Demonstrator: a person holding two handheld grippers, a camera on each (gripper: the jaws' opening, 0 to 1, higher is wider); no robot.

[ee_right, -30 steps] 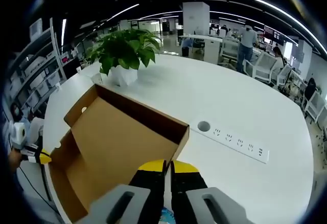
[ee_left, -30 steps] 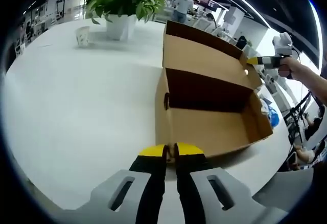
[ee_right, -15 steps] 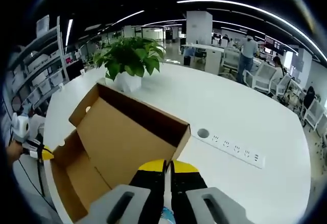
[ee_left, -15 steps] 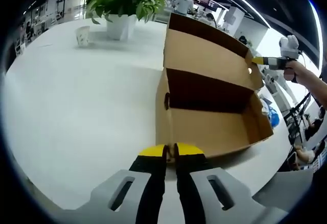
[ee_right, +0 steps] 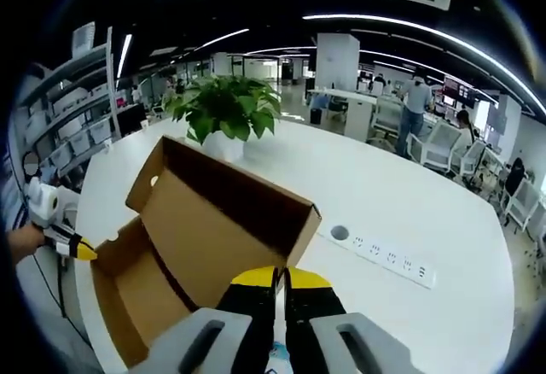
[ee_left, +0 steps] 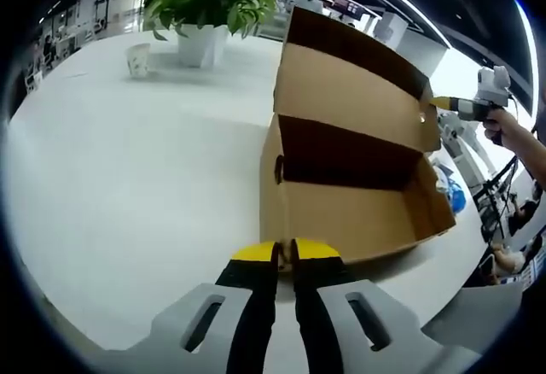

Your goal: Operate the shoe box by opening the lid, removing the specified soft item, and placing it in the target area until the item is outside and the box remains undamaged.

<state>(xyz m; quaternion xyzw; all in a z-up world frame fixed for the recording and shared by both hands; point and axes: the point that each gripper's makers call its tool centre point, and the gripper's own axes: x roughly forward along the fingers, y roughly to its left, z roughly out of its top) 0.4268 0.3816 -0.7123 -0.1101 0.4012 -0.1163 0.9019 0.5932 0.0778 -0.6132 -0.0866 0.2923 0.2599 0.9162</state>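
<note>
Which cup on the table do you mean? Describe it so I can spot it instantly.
Start at the potted plant on the far part of the white table, beyond the open shoe box. Just to its left stands the paper cup: small, pale, far shorter than the white pot.

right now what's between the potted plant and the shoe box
Bare white table, in the left gripper view, between the potted plant and the shoe box.

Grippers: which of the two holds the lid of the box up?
The right gripper: it is shut on the edge of the raised lid. The left gripper grips the low end wall of the box instead.
</note>
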